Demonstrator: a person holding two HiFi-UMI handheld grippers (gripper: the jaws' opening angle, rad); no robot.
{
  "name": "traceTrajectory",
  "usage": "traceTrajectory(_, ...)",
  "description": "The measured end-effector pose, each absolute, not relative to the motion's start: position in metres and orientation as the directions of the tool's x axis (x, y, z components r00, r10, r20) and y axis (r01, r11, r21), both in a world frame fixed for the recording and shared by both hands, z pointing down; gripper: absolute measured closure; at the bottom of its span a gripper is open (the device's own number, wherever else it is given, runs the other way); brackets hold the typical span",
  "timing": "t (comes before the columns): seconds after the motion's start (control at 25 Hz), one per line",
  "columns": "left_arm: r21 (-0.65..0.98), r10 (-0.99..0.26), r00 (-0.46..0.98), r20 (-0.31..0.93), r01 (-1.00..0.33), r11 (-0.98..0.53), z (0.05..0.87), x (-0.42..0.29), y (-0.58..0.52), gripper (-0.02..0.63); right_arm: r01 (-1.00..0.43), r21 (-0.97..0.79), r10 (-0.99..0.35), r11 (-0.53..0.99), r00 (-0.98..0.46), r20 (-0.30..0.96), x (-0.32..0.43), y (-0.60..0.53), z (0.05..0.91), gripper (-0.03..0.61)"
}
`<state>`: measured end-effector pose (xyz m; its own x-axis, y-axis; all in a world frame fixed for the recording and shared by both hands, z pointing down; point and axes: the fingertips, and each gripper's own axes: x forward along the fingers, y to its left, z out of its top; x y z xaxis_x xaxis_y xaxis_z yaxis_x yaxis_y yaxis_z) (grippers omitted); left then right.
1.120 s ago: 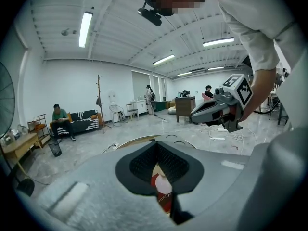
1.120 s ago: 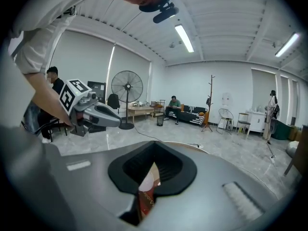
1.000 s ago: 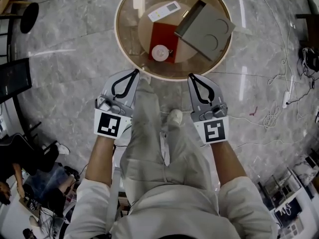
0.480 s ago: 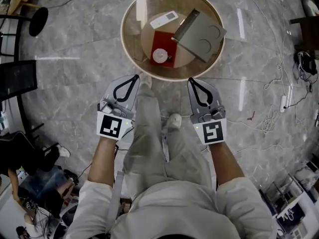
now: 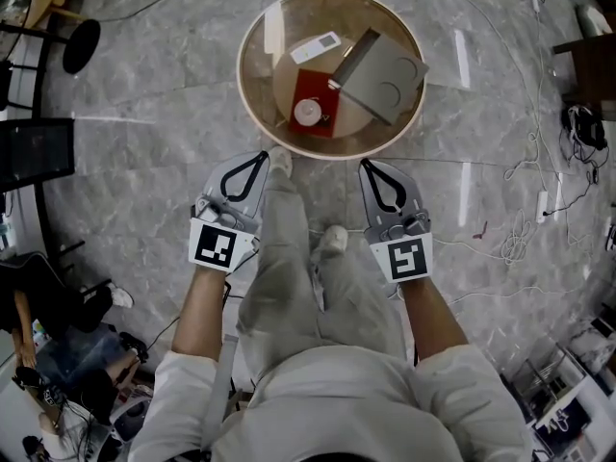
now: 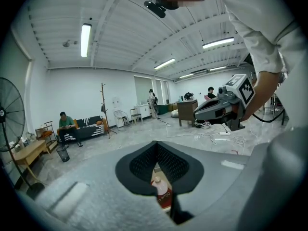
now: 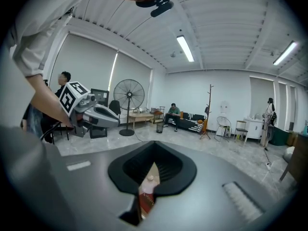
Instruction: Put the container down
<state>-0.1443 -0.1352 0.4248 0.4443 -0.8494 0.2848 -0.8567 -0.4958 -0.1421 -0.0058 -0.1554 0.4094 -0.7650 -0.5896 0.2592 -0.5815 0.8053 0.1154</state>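
Left gripper (image 5: 260, 157) and right gripper (image 5: 367, 166): both closed, empty. The container (image 5: 308, 113) stands on the table (image 5: 258, 94) ahead of my jaws; I judge the task done.

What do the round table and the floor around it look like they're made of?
Round table: a clear glossy top, probably glass, since it mirrors the ceiling lights, inside a pale rim that could be wood. Floor: polished grey stone or marble-look tile, veined, with light streaks reflected.
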Motion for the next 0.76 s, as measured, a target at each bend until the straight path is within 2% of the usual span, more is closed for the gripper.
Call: traceTrajectory(0.76, -0.152, -0.841, 0.452, 0.297, -0.847, -0.509, 0.4210, -0.1443, -0.1270, 0.609, -0.582, 0.113, -0.591, 0.805, -0.772, 0.234, -0.0124, -0.1509, 0.3992, 0.575)
